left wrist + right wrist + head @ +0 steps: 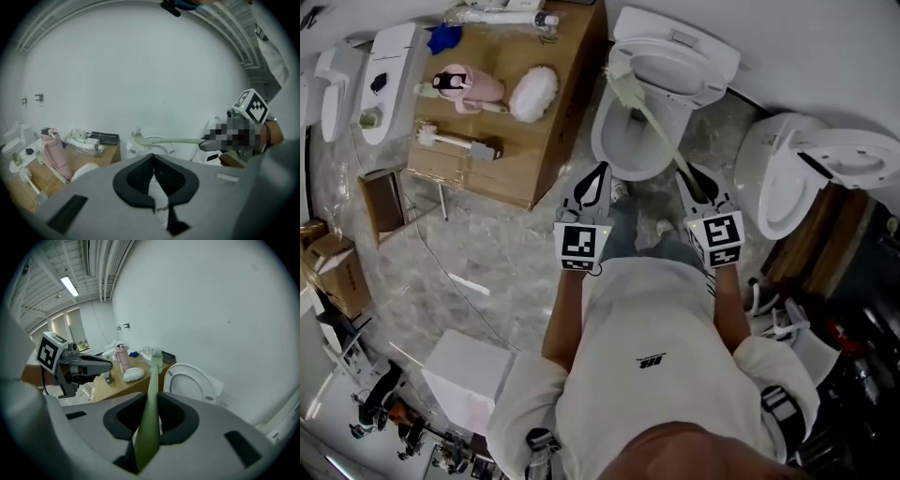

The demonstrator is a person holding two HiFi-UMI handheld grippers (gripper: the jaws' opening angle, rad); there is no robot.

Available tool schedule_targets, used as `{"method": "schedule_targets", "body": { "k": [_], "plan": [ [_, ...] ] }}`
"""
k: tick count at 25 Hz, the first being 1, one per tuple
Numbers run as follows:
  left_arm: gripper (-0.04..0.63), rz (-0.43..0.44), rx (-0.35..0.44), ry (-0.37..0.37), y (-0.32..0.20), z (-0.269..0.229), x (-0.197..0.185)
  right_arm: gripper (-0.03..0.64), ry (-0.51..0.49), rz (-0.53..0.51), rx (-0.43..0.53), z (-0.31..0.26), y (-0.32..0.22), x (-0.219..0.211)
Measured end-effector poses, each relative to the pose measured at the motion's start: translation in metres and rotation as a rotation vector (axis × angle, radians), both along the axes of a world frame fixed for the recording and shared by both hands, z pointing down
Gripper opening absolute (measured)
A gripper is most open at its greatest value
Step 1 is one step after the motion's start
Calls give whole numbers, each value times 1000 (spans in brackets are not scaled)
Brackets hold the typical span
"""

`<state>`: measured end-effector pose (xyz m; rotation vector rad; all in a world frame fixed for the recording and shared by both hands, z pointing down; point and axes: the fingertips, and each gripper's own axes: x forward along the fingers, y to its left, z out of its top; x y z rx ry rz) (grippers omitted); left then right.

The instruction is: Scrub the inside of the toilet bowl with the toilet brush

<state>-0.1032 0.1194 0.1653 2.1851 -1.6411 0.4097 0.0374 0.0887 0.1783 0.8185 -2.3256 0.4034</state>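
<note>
The white toilet (630, 141) stands ahead of me with its lid (675, 54) raised. My right gripper (690, 175) is shut on the handle of the pale green toilet brush (654, 127). The brush head (619, 80) points to the bowl's back left rim and looks held above the bowl. In the right gripper view the handle (151, 399) runs out between the jaws to the bristles (156, 357). My left gripper (597, 176) hovers at the bowl's front left, shut on nothing. From the left gripper view (153, 161) the brush (164, 141) lies level across the toilet.
A wooden table (520, 150) at the left carries a pink bottle (467, 86), a white fluffy pad (532, 92) and a small brush (455, 142). A second toilet (806, 169) stands at the right. A white box (469, 375) sits on the floor behind me at left.
</note>
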Motion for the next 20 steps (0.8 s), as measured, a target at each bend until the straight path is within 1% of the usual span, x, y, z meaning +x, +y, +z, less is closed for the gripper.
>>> {"method": "schedule_targets", "body": {
  "k": [6, 11, 20],
  "plan": [
    [11, 59, -41, 18, -21, 35, -13, 66, 26, 48, -54, 34, -10, -9],
    [11, 93, -64, 22, -32, 60, -13, 66, 52, 76, -99, 63, -12, -9],
    [11, 101, -118, 33, -35, 114, -8, 66, 92, 78, -185, 121, -3, -3]
  ]
}}
